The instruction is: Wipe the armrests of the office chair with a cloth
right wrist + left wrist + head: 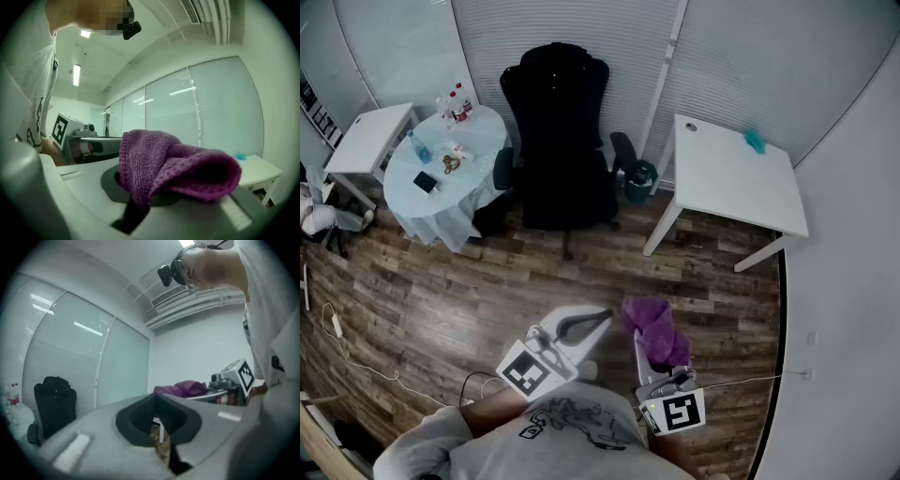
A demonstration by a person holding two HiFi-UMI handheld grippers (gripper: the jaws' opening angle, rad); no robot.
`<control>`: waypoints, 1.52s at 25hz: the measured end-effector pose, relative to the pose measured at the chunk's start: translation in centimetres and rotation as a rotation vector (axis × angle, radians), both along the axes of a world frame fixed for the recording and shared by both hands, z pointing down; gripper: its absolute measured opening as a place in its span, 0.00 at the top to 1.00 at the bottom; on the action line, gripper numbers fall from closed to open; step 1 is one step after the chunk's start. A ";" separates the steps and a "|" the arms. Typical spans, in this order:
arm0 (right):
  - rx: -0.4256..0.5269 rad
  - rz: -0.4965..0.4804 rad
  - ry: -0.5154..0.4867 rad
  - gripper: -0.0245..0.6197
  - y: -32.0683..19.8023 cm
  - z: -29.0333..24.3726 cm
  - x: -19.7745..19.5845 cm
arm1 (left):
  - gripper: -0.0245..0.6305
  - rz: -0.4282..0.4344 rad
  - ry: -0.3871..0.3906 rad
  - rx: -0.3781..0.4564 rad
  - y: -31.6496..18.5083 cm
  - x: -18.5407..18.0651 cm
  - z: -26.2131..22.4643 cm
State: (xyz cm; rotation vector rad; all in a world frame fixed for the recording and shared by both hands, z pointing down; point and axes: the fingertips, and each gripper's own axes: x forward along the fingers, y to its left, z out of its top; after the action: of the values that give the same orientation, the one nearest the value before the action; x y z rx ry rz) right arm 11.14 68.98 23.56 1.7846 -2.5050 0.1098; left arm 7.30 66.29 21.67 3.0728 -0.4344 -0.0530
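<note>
Armrests of the office chair (558, 141) are well apart from both grippers. The black chair stands at the far edge of the wood floor (441, 291) against the blinds, facing roughly back toward the person. One armrest (502, 169) shows on its left side in the head view and the other armrest (623, 150) on its right. Each pad seems to run front to back along the chair, so its long axis points more or less toward the person. The purple cloth (164, 168) is pinched in the right gripper (649, 345), whose fingers are closed on one bunched fold. The rest of the cloth mounds up and droops over the top of the fingers. The left gripper (592, 321) has its fingers brought together, or nearly so, with nothing between them; only a sliver of floor shows through its pads in the left gripper view. Both grippers are held close to the person's body, over the near part of the floor. As I judge it, the cloth-bearing right gripper lies closer to the right-hand armrest, ahead and slightly to the left of it. The first wipe would therefore call for a long reach or a walk forward, then a stroke along that pad's length.
</note>
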 end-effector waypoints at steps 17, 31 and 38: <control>-0.018 -0.029 -0.019 0.92 -2.7 1.6 2.4 | 0.96 -0.028 0.004 -0.020 -2.7 2.0 1.9; -0.029 0.007 0.019 0.92 -20.1 2.3 5.9 | 0.96 0.013 0.000 -0.020 -20.6 6.0 2.8; -0.032 0.007 0.011 0.92 -32.4 1.8 7.3 | 0.96 0.019 -0.002 -0.019 -32.8 7.6 2.2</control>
State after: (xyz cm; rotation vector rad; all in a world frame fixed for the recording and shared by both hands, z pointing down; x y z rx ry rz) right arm 18.41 36.55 25.35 1.7772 -2.4755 0.1388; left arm 14.89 33.44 23.86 3.0583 -0.4042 -0.0444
